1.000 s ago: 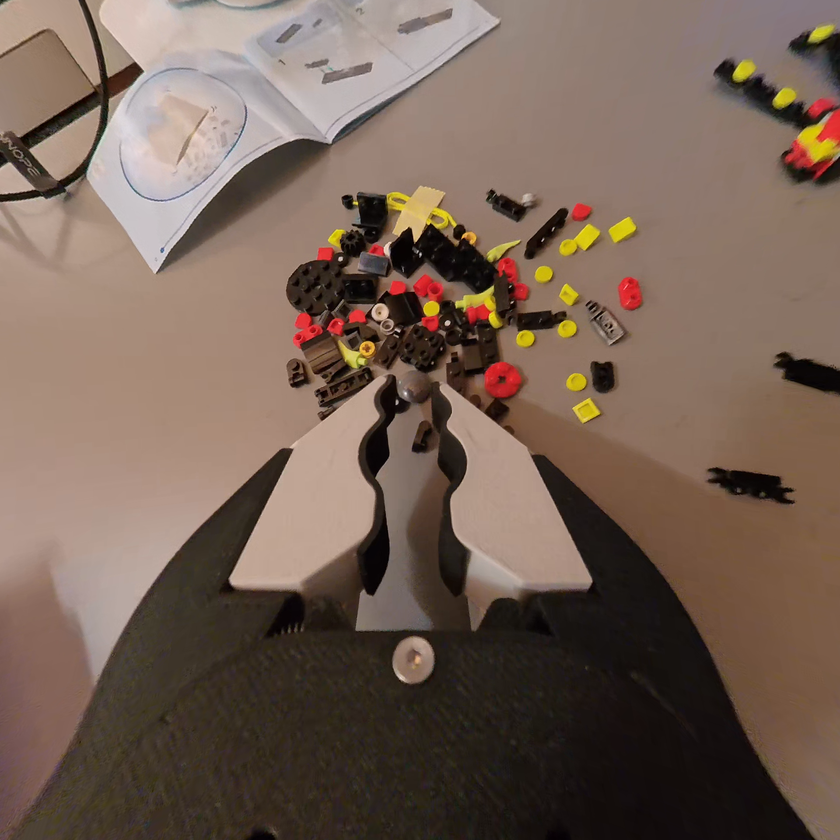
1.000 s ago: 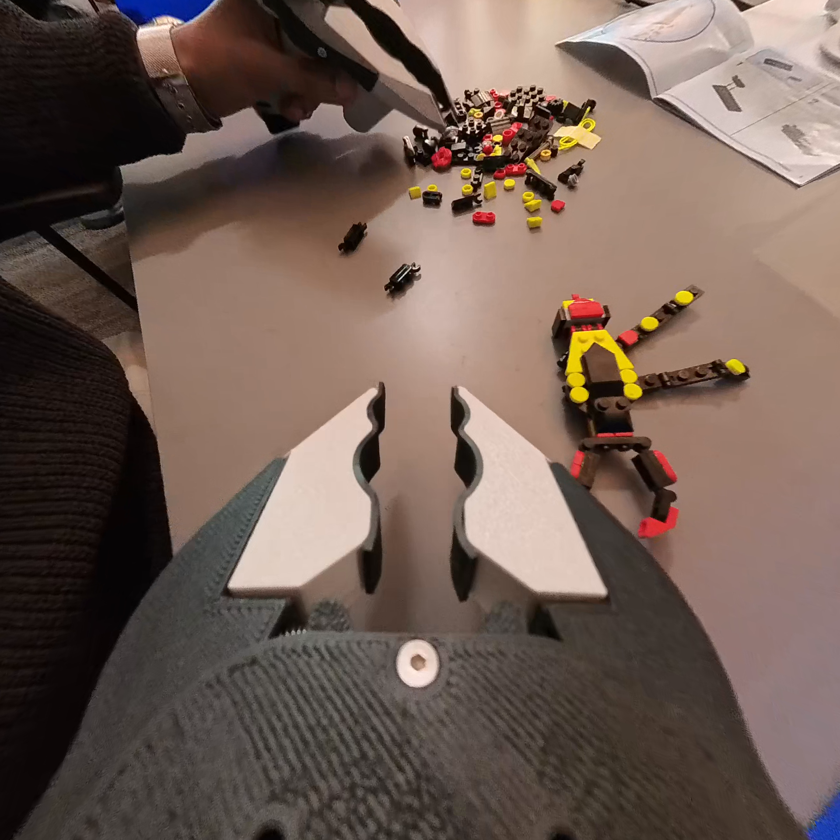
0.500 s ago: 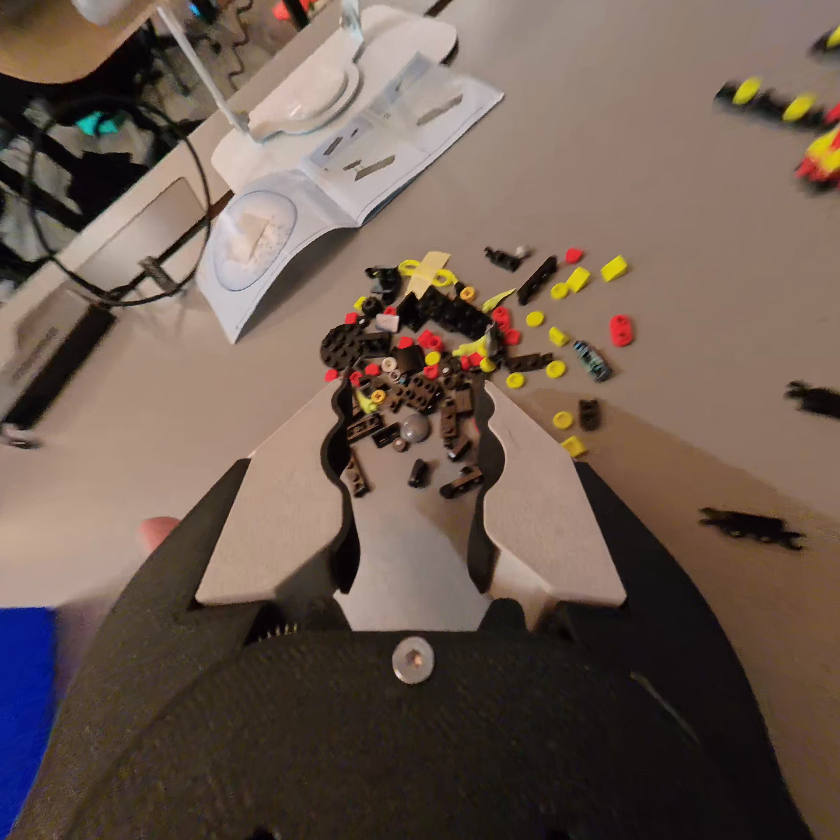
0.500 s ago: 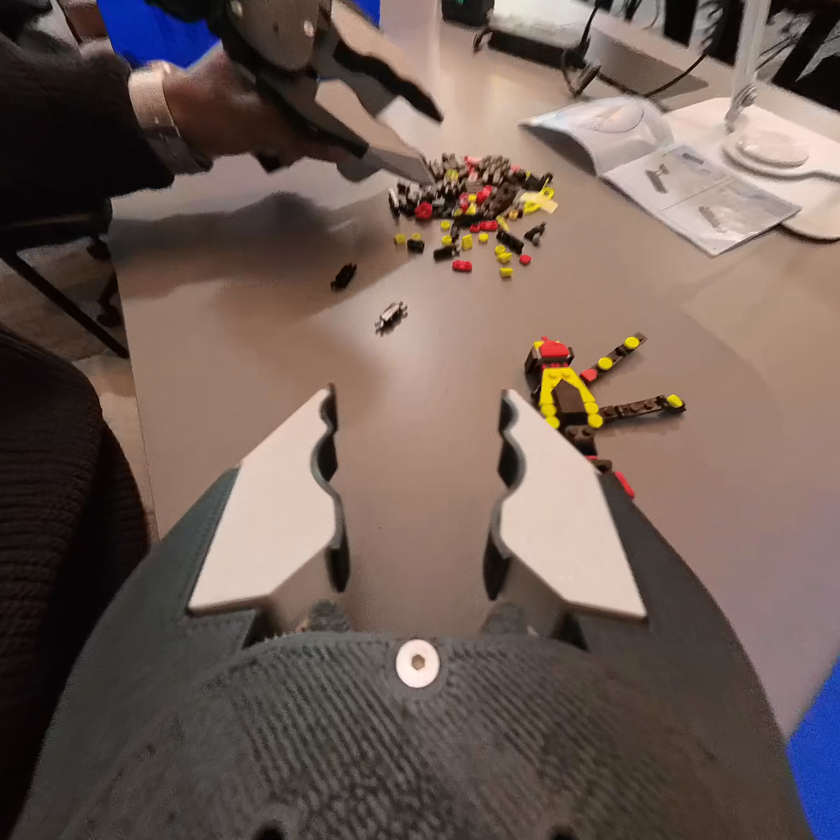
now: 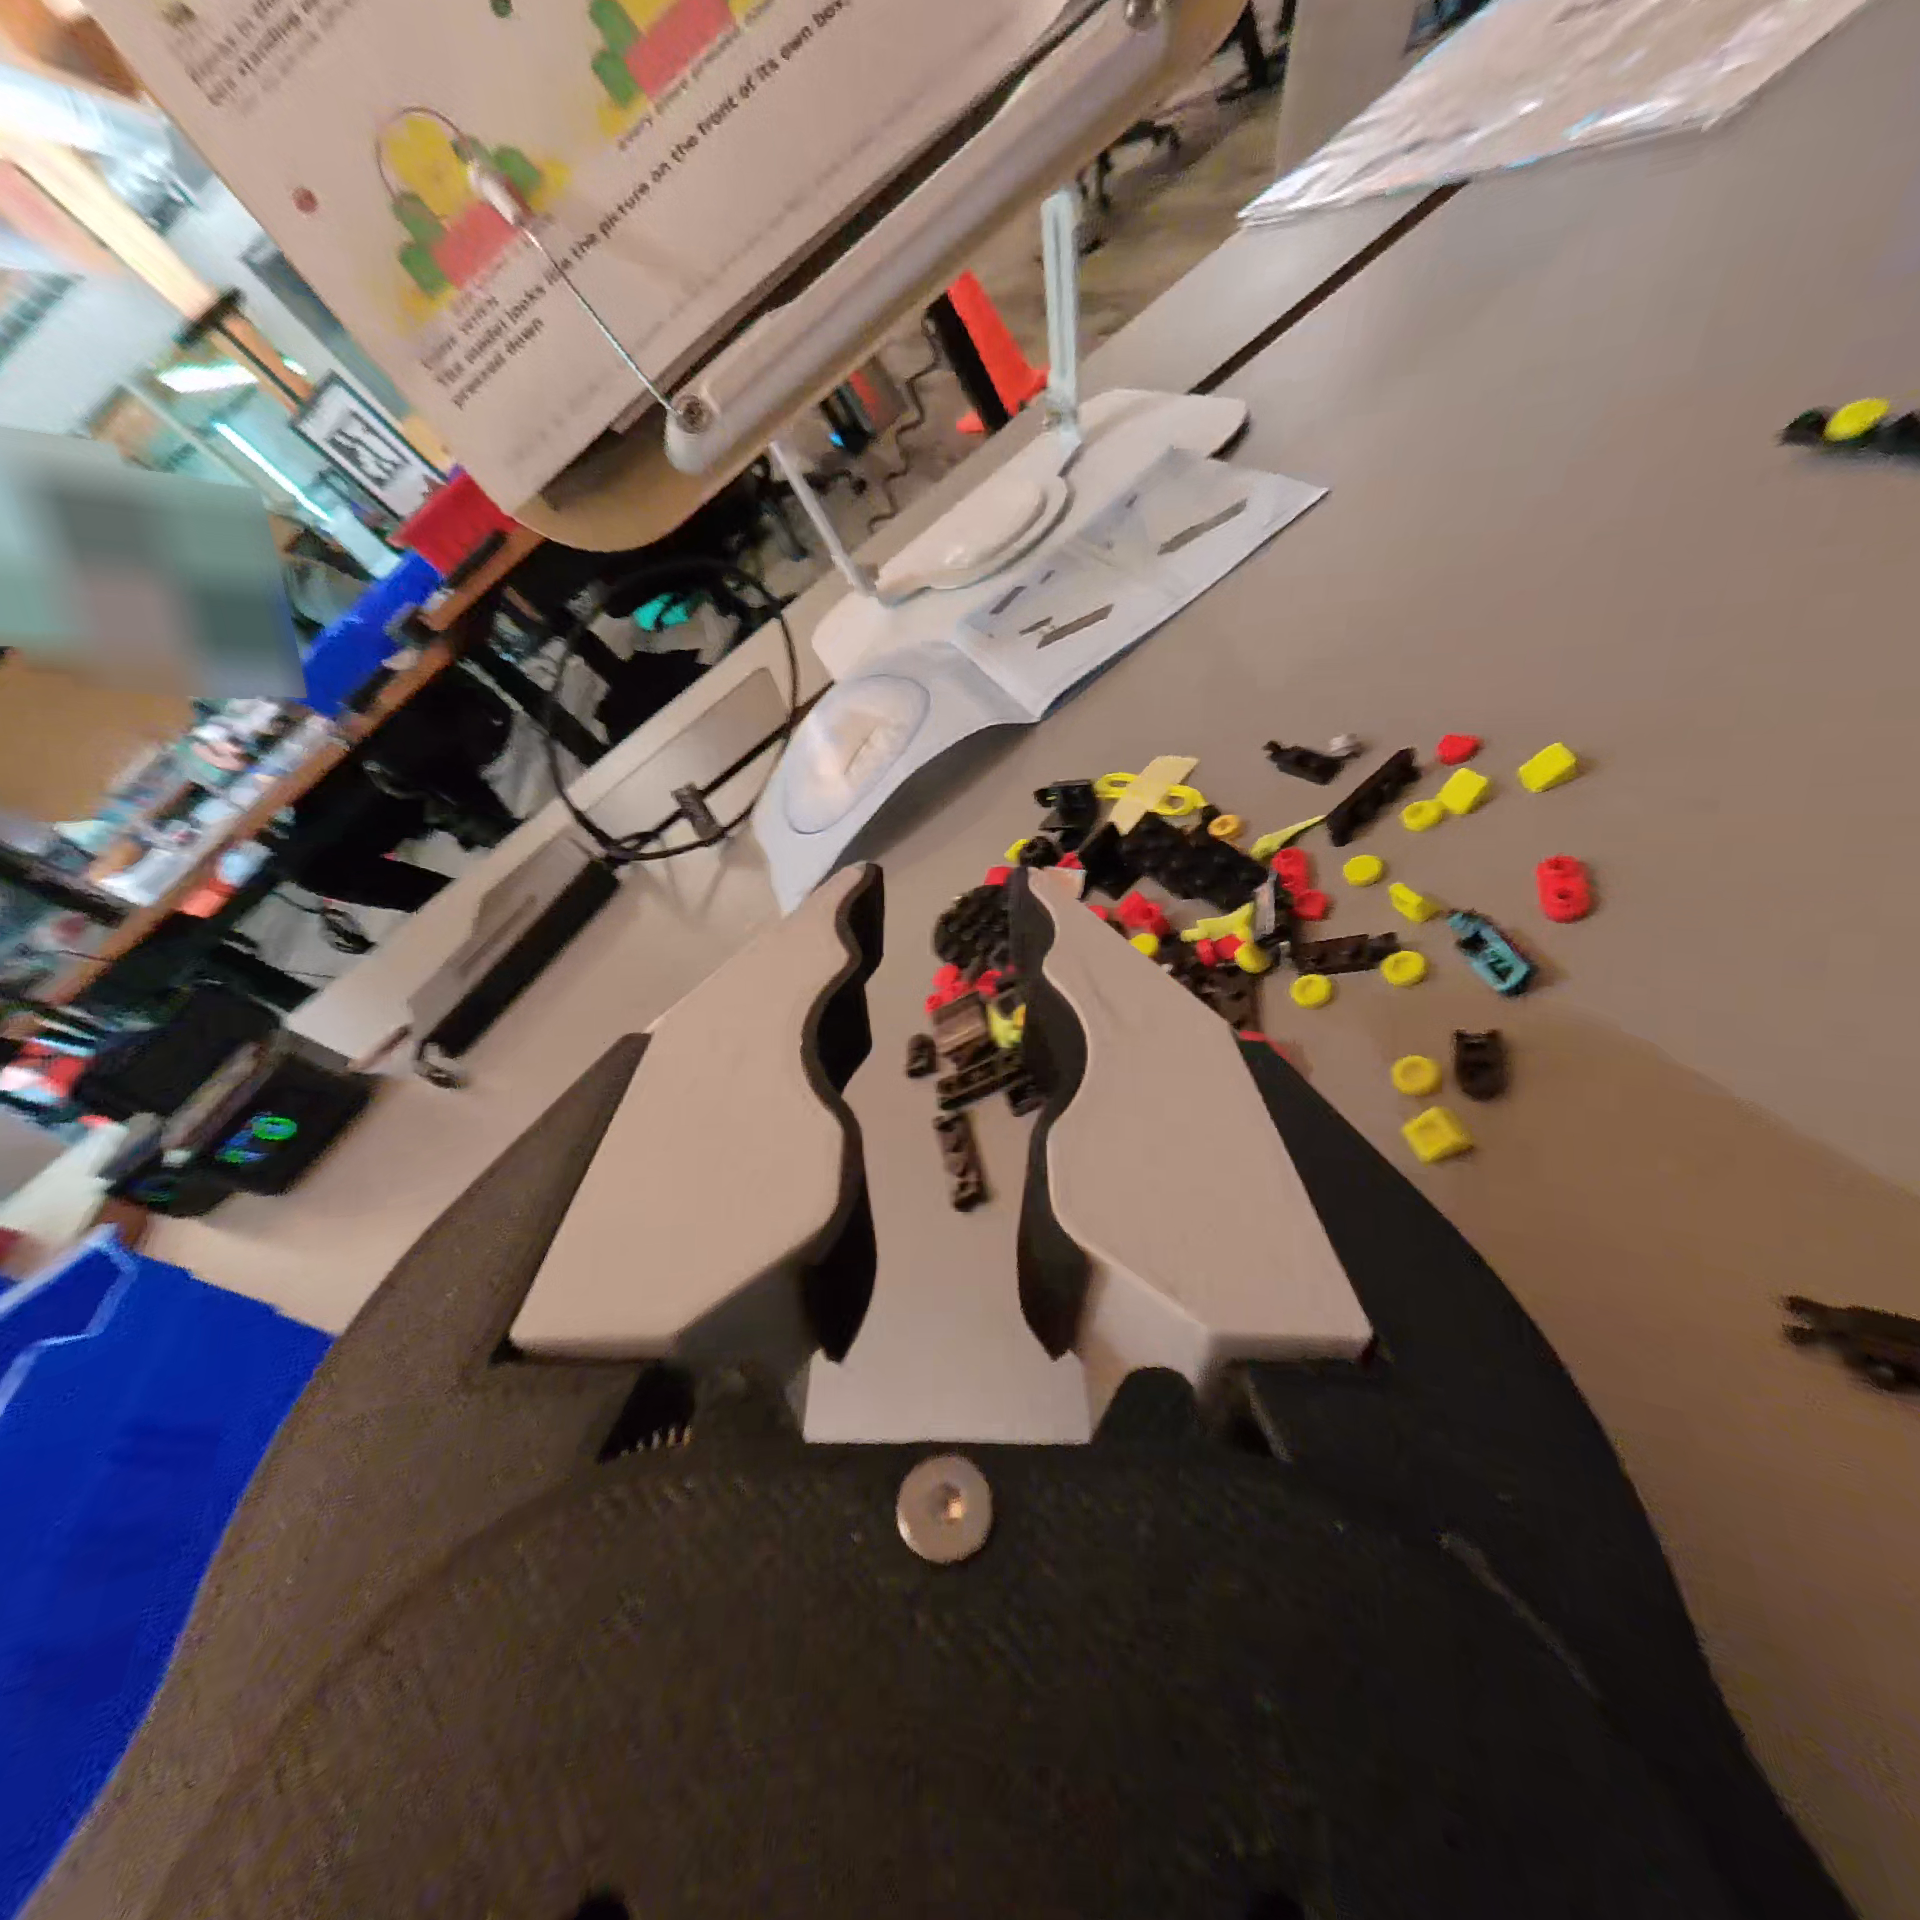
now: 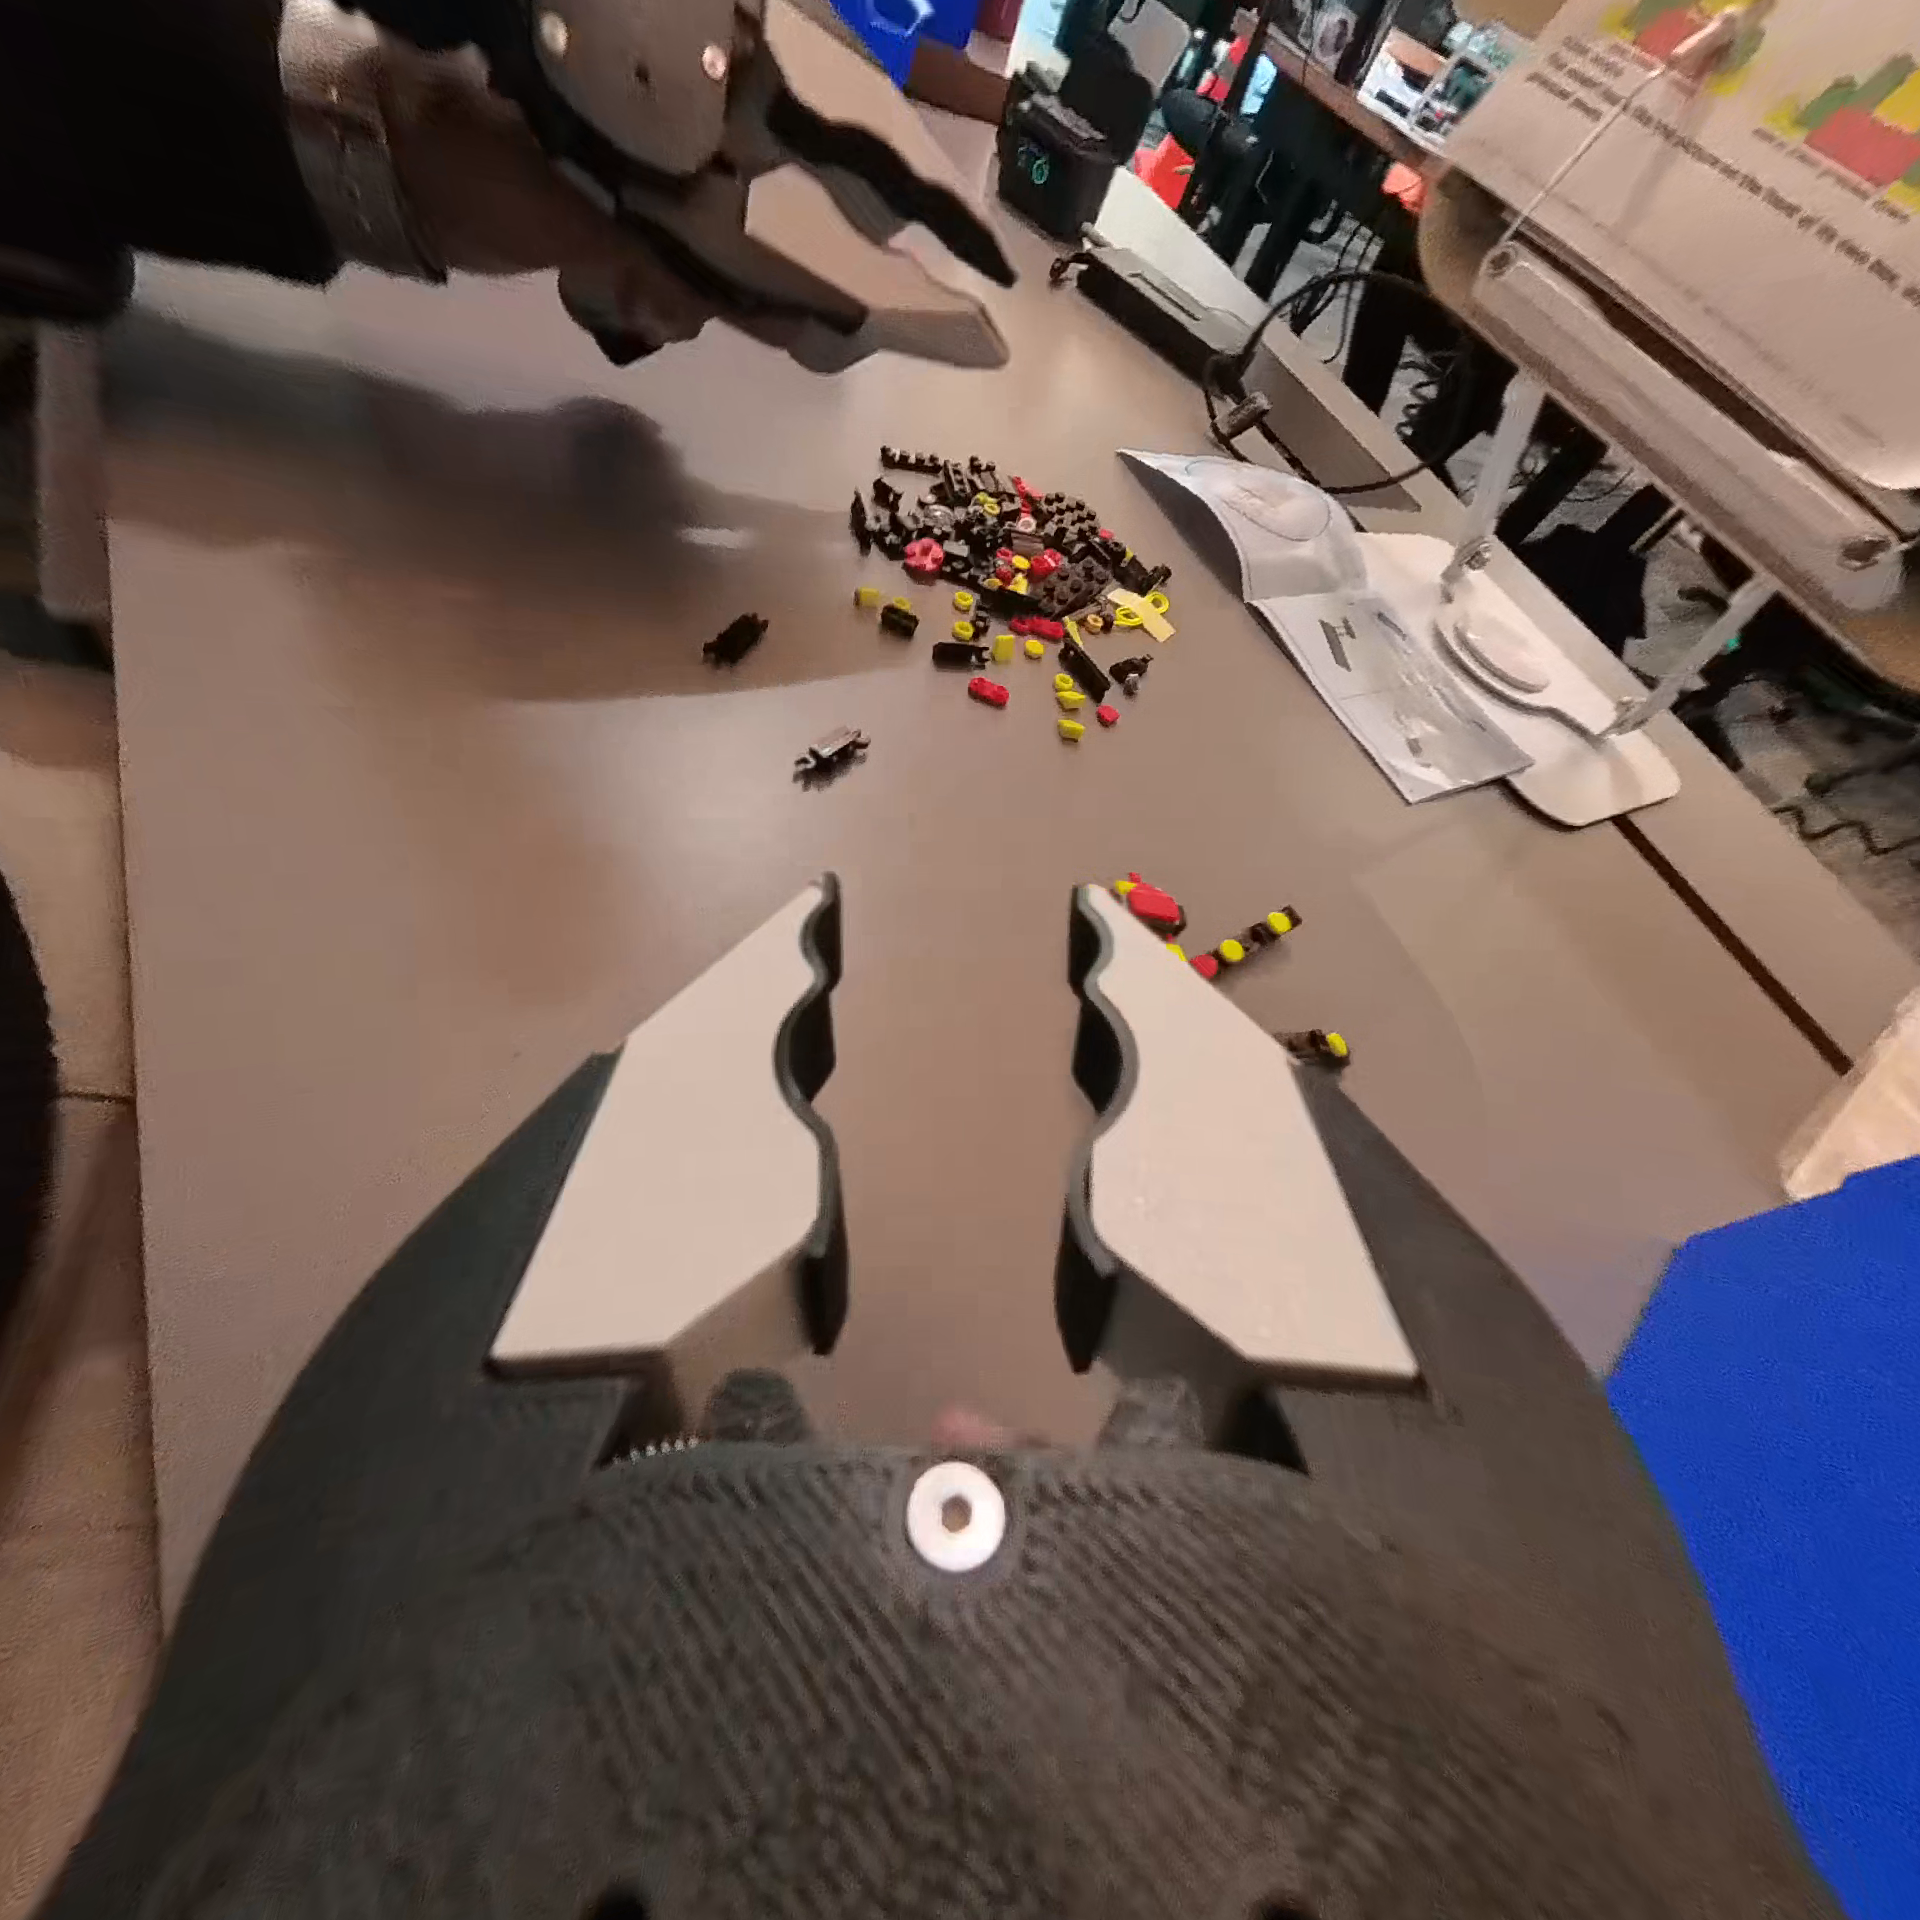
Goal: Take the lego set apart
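A pile of loose black, red and yellow lego pieces (image 5: 1195,914) lies on the grey table, just past my left gripper (image 5: 945,883), which is open, empty and raised above it. The pile also shows in the right wrist view (image 6: 997,561). The part-built red, yellow and black lego figure (image 6: 1153,904) lies on the table, mostly hidden behind the right finger of my right gripper (image 6: 956,894), which is open, empty and above the table. The left gripper (image 6: 1003,312) hangs open, high at the far left, in a hand.
Two small black assemblies (image 6: 736,636) (image 6: 831,748) lie between the pile and the figure. An open instruction booklet (image 6: 1351,623) lies by a white stand base (image 6: 1538,675) with a board above. A blue bin (image 6: 1787,1403) is at the near right. Cables lie beyond the table's far edge. About 25 centimeters separates my left fingertips from my right.
My left gripper opened, dropped a small grey round piece by the pile, then rose and tilted up. My right gripper opened wider and tilted up, so the figure now sits behind its right finger.
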`<control>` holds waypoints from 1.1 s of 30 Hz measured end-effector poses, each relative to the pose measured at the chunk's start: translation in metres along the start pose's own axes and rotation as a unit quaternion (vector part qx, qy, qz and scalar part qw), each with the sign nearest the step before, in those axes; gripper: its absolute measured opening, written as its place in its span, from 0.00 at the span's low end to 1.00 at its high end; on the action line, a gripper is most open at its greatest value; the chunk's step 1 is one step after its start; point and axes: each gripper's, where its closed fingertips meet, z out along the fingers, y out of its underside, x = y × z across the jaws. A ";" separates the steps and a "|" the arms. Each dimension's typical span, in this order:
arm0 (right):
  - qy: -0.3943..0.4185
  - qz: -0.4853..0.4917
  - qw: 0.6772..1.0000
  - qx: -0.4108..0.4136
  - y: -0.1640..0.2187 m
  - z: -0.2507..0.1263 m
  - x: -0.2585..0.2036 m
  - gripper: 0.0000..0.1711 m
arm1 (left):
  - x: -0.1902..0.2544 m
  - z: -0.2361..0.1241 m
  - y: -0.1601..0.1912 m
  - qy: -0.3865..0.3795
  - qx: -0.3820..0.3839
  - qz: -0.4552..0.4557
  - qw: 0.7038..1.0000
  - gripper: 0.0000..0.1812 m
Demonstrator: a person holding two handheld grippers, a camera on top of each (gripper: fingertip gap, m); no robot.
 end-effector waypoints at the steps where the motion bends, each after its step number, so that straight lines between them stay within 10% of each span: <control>1: 0.005 -0.012 1.000 -0.005 0.001 0.000 0.000 0.23 | 0.004 -0.001 -0.001 0.017 0.000 -0.022 1.000 0.10; 8: 0.083 -0.074 0.990 -0.084 0.023 0.004 0.019 0.18 | 0.035 -0.005 0.001 0.130 0.004 -0.061 0.990 0.06; 20: 0.008 0.086 0.992 -0.095 0.042 0.006 0.012 0.25 | 0.114 -0.040 -0.002 0.370 -0.023 -0.044 0.928 0.00; 27: -0.035 0.137 0.984 -0.106 0.052 0.010 0.004 0.20 | 0.164 -0.053 0.005 0.424 -0.091 0.006 0.901 0.34; 33: -0.046 0.119 0.985 -0.115 0.053 0.013 -0.004 0.19 | 0.166 -0.048 0.002 0.406 -0.094 0.005 0.909 0.15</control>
